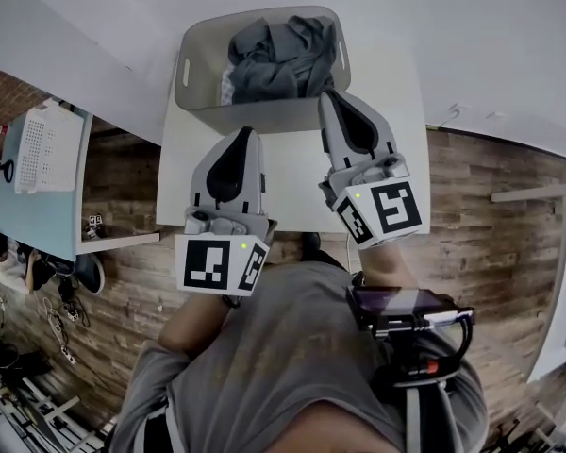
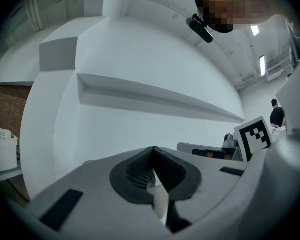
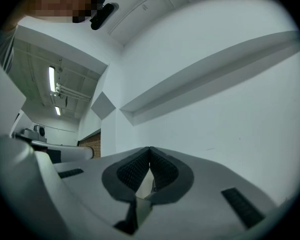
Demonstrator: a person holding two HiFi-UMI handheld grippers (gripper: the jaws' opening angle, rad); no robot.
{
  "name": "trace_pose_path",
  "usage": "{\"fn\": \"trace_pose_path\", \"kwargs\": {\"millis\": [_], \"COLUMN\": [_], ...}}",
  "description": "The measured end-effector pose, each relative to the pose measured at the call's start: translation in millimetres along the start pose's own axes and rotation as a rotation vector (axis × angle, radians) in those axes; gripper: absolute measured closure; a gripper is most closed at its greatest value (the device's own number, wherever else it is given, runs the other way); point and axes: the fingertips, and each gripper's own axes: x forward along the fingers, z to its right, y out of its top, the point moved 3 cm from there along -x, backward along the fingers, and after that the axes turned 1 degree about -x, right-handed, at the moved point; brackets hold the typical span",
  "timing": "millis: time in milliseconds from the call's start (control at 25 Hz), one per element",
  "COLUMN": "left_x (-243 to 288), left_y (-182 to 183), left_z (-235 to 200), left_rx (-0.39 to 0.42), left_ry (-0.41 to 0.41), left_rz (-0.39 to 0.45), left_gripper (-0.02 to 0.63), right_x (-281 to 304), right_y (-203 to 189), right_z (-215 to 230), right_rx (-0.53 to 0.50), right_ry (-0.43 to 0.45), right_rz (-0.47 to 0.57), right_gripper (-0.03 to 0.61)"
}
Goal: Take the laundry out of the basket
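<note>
The left gripper [image 1: 243,132] and right gripper [image 1: 328,94], jaws fully together, are holding nothing; the basket [image 1: 200,111] with grey laundry [image 1: 283,59] is sitting at twelve o'clock.

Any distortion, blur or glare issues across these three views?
Head view: fisheye bows the table edges, but the basket and laundry are sharp and evenly lit. Left gripper view: heavy barrel distortion, black vignette corners, bright ceiling lights at the upper right, fingers in focus. Right gripper view: same distortion and vignette, bright ceiling lights at the left, fingers sharp.
</note>
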Motion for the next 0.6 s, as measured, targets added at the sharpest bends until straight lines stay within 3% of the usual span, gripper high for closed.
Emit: {"fn": "trace_pose_path", "kwargs": {"millis": [600], "left_x": [57.3], "left_y": [8.6], "left_z": [-57.6], "left_rx": [-0.03], "left_ry": [0.022], "left_rz": [0.036], "left_gripper": [0.606], "right_x": [72.4], "right_y": [-7.2], "right_z": [15.2], "right_rx": [-0.033], "right_ry": [0.021], "right_rz": [-0.038], "right_gripper": [0.571]}}
